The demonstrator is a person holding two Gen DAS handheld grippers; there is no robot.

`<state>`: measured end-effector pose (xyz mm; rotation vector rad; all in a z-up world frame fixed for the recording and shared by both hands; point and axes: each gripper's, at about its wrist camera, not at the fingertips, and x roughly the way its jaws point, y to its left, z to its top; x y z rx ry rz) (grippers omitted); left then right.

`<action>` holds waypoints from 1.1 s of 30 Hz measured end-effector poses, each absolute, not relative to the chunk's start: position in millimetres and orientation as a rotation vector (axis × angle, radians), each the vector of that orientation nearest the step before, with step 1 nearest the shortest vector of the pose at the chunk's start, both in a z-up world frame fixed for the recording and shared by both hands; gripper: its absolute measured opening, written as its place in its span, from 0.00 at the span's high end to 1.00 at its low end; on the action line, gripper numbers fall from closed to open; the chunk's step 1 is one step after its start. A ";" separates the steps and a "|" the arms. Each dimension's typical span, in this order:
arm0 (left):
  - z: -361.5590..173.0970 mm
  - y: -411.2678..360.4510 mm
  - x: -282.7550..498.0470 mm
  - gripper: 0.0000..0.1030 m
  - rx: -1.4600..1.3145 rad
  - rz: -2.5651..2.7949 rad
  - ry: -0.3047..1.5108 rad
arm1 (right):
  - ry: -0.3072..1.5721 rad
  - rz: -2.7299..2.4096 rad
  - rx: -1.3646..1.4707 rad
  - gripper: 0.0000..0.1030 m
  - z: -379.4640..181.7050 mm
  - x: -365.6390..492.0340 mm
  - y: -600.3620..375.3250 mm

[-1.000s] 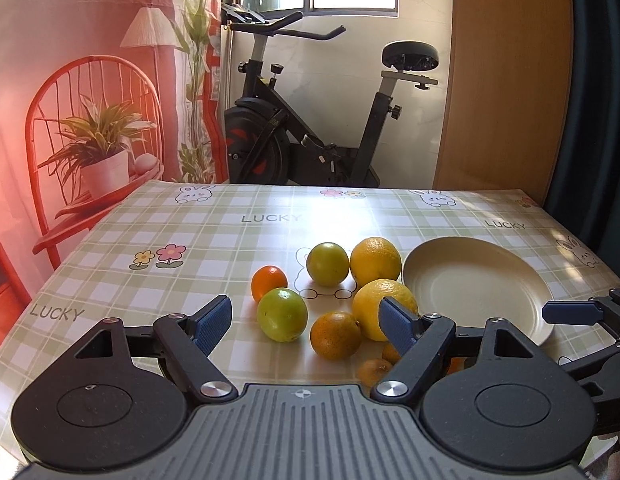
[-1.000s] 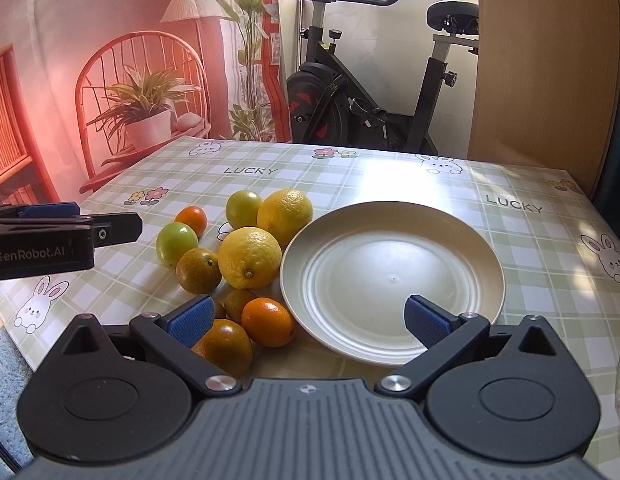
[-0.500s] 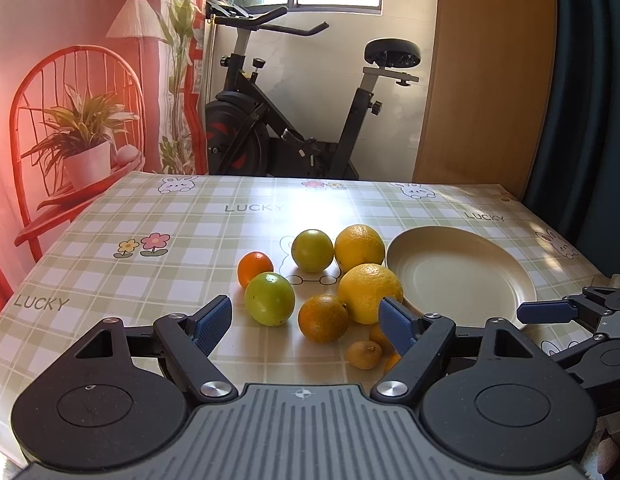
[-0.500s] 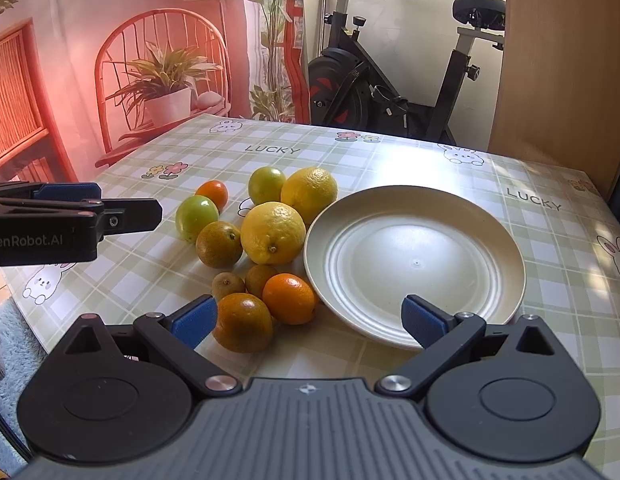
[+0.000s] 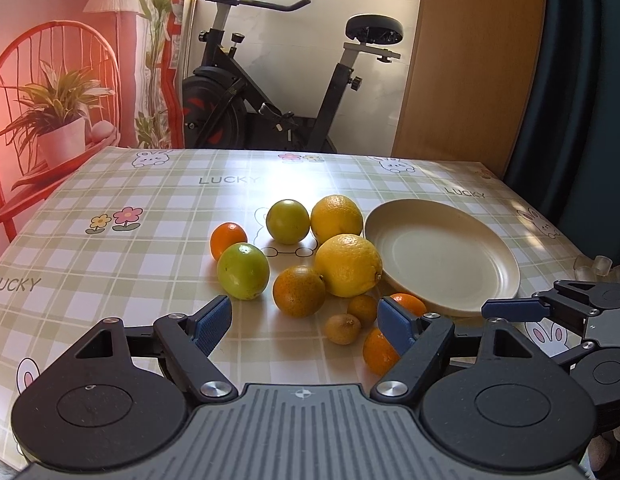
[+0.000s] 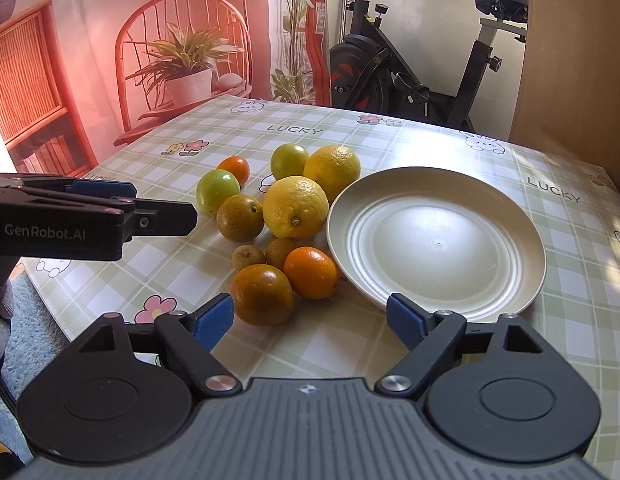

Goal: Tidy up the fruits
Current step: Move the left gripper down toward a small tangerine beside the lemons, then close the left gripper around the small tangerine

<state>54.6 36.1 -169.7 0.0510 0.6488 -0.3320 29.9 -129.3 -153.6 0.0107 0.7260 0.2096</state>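
Both sets of jaws stand spread w/ nothing between them: left gripper [image 5: 306, 322] and right gripper [image 6: 310, 322] hover at the table's near edge, short of the fruit. Landmark = cream plate [image 6: 505, 280], bare. All fruit sits on the checked tablecloth [image 6: 389, 344] left of the plate. The big lemon [image 6: 296, 207] and the yellow orange [image 6: 333, 168] behind it touch or nearly touch the plate's left rim; a small orange [image 6: 311, 267] and a duller brownish orange [image 6: 262, 290] lie at its near-left, two tiny brown fruits [image 6: 249, 257] just beyond them. Two green fruits [image 6: 218, 190] and a little tangerine [image 6: 234, 169] lie farther left of the plate.

Risks, my guess: fruit is round and packed close, so a finger going for one could nudge neighbours & send them rolling toward the near table edge. Off-centre pinch = fruit squirts out. Both grippers are near each other, so they could clash.
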 end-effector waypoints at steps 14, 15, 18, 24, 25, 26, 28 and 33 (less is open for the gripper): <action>-187.1 26.2 57.7 0.52 -0.011 -0.516 0.720 | 0.713 0.321 -0.028 0.51 -161.7 31.7 -118.4; -188.0 23.7 57.6 0.52 -0.010 -0.529 0.725 | 0.714 0.324 -0.027 0.52 -162.6 32.0 -118.9; -192.4 19.6 60.3 0.52 -0.014 -0.549 0.743 | 0.717 0.322 -0.027 0.52 -165.1 35.0 -120.3; -200.4 19.7 68.6 0.52 -0.047 -0.566 0.781 | 0.717 0.330 -0.030 0.52 -169.1 39.9 -122.9; -201.2 18.7 69.2 0.52 -0.044 -0.573 0.785 | 0.719 0.339 -0.030 0.52 -169.9 40.8 -122.9; -202.0 17.0 69.8 0.52 -0.041 -0.581 0.789 | 0.719 0.345 -0.030 0.53 -170.4 41.0 -122.4; -204.0 15.3 72.3 0.52 -0.045 -0.589 0.797 | 0.724 0.357 -0.035 0.55 -171.9 42.0 -120.6; -209.6 18.2 79.3 0.57 -0.081 -0.596 0.818 | 0.730 0.377 -0.041 0.58 -174.8 44.4 -118.6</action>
